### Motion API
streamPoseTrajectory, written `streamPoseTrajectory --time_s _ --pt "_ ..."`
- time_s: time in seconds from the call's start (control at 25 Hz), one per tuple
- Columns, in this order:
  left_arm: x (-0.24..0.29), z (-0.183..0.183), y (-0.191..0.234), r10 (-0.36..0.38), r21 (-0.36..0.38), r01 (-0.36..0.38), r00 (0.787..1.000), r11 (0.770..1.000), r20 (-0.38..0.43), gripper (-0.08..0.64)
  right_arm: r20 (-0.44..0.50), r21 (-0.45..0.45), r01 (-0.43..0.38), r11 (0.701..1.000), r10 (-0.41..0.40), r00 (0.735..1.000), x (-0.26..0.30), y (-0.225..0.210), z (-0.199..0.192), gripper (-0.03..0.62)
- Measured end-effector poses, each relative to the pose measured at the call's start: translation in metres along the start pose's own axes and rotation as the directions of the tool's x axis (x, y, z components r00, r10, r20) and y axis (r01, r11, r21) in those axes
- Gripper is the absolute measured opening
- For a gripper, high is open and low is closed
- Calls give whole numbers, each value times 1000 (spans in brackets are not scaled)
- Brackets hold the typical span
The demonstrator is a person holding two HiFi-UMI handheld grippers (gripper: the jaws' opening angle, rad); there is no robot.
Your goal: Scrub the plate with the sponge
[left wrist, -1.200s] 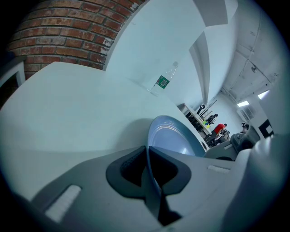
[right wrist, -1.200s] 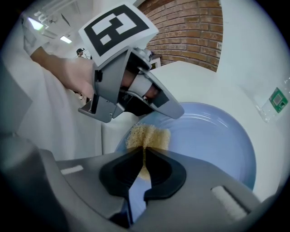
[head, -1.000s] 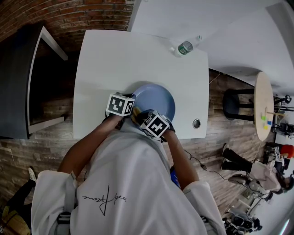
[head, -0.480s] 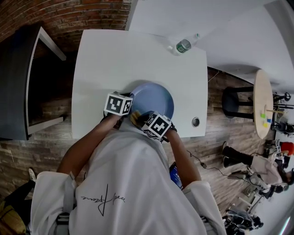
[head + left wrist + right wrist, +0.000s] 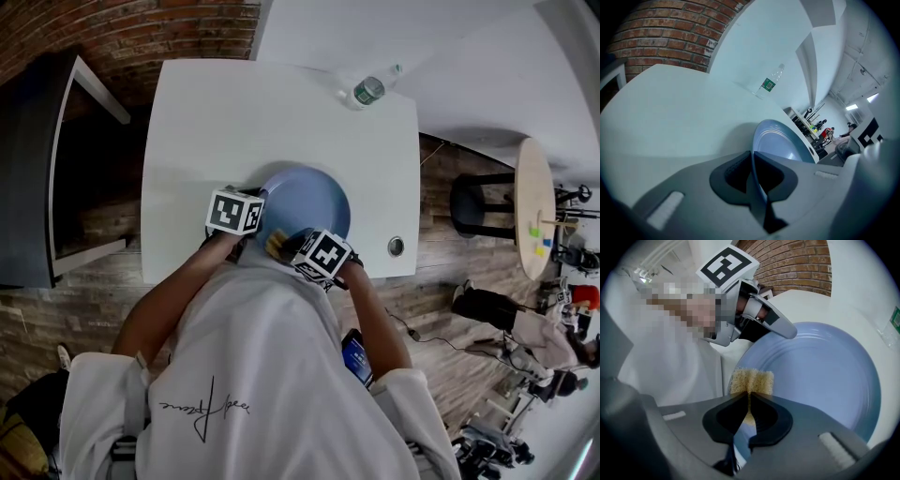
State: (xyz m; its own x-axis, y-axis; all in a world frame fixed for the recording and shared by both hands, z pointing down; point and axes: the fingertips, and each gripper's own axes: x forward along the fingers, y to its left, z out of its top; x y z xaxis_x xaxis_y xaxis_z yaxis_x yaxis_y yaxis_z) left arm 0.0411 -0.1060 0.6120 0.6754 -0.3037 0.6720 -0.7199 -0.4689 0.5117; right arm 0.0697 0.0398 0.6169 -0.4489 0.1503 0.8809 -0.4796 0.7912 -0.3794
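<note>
A blue plate (image 5: 309,199) lies on the white table (image 5: 234,112) near its front edge. My left gripper (image 5: 253,217) is shut on the plate's left rim; in the left gripper view the rim (image 5: 761,140) runs straight between the dark pads of that gripper (image 5: 752,161). My right gripper (image 5: 289,247) is shut on a yellow sponge (image 5: 751,380), pinched in the middle and pressed on the near left part of the plate (image 5: 820,376). The right gripper view also shows the left gripper (image 5: 783,330) on the plate's edge.
A clear water bottle (image 5: 367,91) with a green label lies at the table's far right corner. A round cable hole (image 5: 397,247) sits near the front right corner. A dark cabinet (image 5: 37,169) stands to the left, a stool (image 5: 473,206) and a small round table (image 5: 536,211) to the right.
My right gripper has shifted a little along the plate's near side with the sponge. The left gripper keeps its hold in the same place.
</note>
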Motion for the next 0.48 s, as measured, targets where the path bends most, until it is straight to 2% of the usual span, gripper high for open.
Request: streamPoseTrajectory --time_s 0.48 --pt "0 1 0 2 0 -2 1000 1000 -1 28 -23 26 -24 999 25 999 -6 -1 -16 25"
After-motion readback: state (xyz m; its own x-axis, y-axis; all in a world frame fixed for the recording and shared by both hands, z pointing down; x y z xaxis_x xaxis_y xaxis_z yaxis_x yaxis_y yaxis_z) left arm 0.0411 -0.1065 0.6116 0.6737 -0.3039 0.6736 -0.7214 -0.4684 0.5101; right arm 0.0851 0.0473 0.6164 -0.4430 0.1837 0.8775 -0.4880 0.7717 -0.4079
